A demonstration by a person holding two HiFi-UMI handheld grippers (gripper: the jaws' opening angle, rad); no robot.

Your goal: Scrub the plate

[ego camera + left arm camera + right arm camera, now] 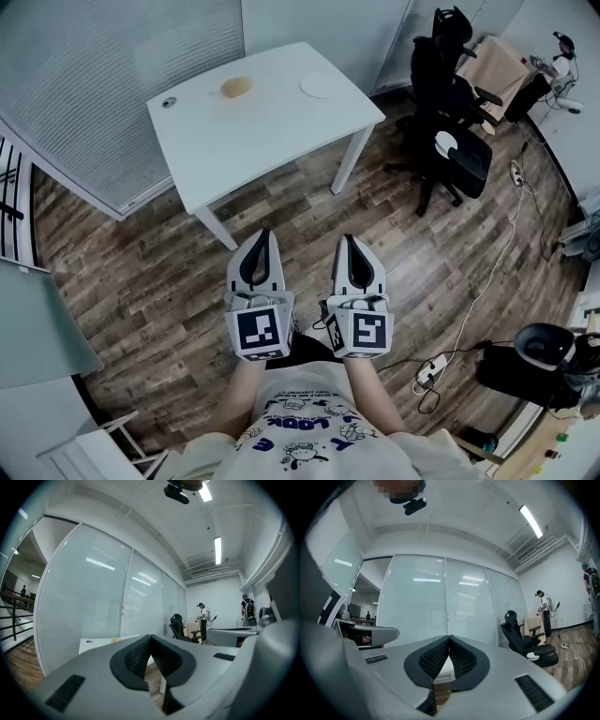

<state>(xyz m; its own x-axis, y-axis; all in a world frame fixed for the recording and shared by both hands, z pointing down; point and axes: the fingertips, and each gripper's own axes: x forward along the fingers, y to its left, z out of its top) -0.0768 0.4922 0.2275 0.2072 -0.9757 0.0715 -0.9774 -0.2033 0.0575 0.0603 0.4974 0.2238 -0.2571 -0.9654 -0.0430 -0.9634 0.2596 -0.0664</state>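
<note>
A white round plate point(319, 84) lies near the far right corner of the white table point(272, 131). A yellowish sponge point(236, 87) lies to its left on the same table and shows small in the left gripper view point(116, 640). My left gripper point(265, 234) and right gripper point(349, 240) are held side by side over the wooden floor, short of the table's near edge, pointing level toward it. In its own view the left gripper point(150, 637) has its pads together with nothing between them. So does the right gripper point(449, 638).
A small grey fitting point(169, 101) sits at the table's left corner. A black office chair point(450, 103) stands to the right of the table. A power strip and cables point(433, 367) lie on the floor at right. Blinded glass walls run behind the table. People point(203, 618) stand far off.
</note>
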